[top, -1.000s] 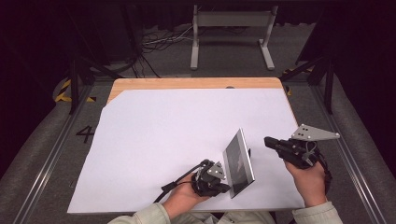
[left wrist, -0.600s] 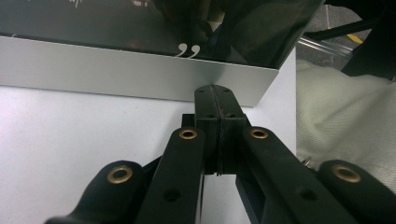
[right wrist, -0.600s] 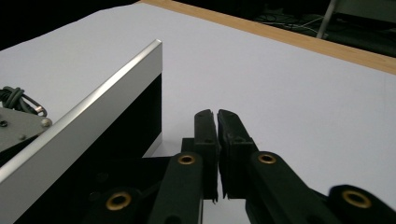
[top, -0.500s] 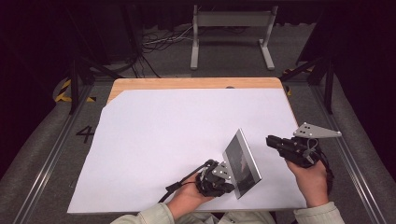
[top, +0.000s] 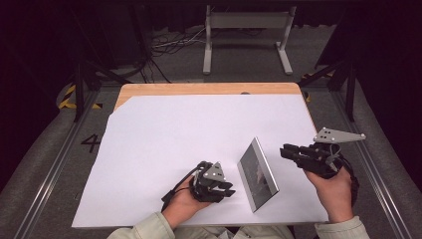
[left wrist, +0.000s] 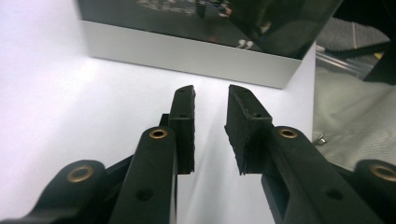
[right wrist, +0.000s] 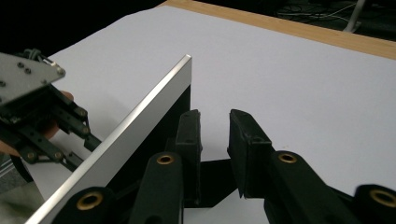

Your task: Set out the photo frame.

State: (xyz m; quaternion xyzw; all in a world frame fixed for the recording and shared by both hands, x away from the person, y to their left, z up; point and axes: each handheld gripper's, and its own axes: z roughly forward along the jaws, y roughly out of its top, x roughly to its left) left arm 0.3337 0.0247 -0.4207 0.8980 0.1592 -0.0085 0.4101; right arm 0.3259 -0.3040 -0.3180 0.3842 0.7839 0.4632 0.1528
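A: Our picture frame [top: 257, 174] stands tilted on its edge at about five o'clock on the white sheet [top: 199, 129] covering the bench [top: 209, 89], and neither gripper has it.

B: Right. Our left gripper [top: 226, 189] sits just beside it at nine o'clock; its fingers [left wrist: 184, 112] have just been opening, with nothing between them. Our right gripper [top: 288, 152] waits at three o'clock, fingers [right wrist: 245, 135] also just parted and empty.

A: Then we risk a topple. If its stand isn't seated, it could fall flat.

B: Or we nudge it. We judge a brush from either side would slide it on that smooth sheet.
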